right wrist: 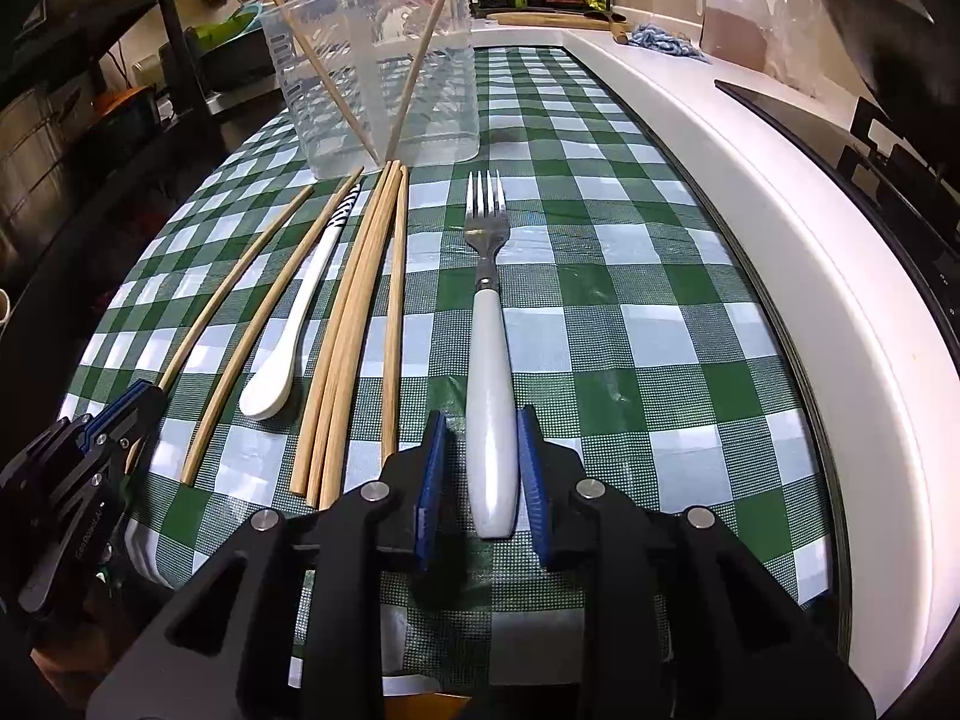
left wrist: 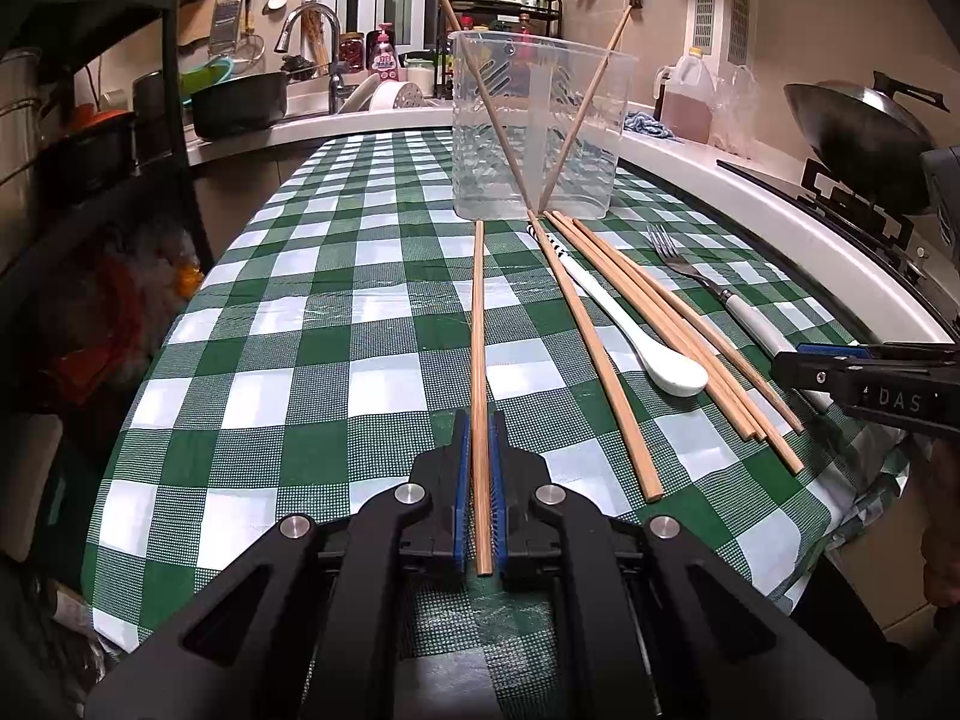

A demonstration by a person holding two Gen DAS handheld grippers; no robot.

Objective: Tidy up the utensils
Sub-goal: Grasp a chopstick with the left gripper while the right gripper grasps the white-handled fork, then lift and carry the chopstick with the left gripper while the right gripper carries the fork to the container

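Clearly the left gripper is clamped on one wooden chopstick, its blue pads pressed against the near end while the far tip reaches toward the foot of the clear plastic container. Beside it, the right gripper straddles the white handle of the fork with its jaws parted, a sliver of gap showing on either side, so nothing is gripped there.

Held so near its end, the long chopstick could pivot or slip when lifted, and its tip might knock the light container, which already holds two chopsticks leaning crosswise. The fork's smooth, rounded handle could squirt out of a closing grip.

Between the two grippers lie the loose chopsticks and a white spoon, all on a green-and-white checked tablecloth. Around it runs a white counter, with a sink and tap, a wok on the stove, an oil jug and bottles behind.
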